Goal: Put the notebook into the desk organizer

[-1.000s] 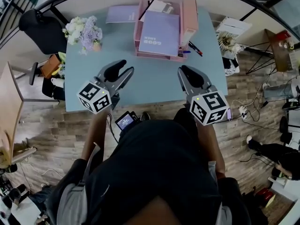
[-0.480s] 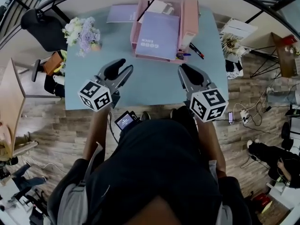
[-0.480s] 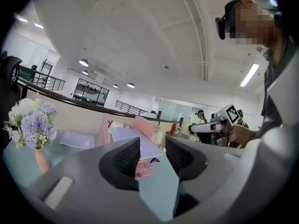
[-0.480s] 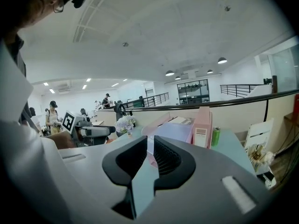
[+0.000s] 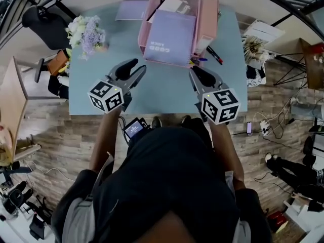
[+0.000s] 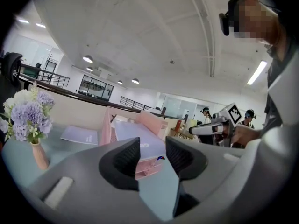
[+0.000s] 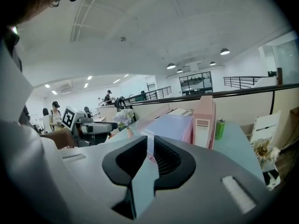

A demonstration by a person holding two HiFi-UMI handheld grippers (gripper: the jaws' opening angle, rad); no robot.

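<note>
A person stands at a light blue table (image 5: 162,92) and holds a tool in each hand. Both tools hang over the near half of the table, well apart from each other.

The left gripper (image 5: 135,68) has its two black jaws apart. There is nothing between them; through the gap I see only the table and things far off. The right gripper (image 5: 195,71) has its jaws together, with just a thin slit left, and it holds nothing.

At the far side of the table stands the pink desk organizer (image 5: 207,16). The purple notebook (image 5: 169,37) lies on its wide, low part with its cover up and white letters near the front edge. It slopes a little. I cannot tell if it sits all the way down inside. Neither tool touches it.

A second thin purple book (image 5: 130,10) lies flat on the table, just left of the organizer. Some pens (image 5: 212,54) lie at the organizer's right front corner. A small vase of white and purple flowers (image 5: 86,32) stands near the table's left edge.
</note>
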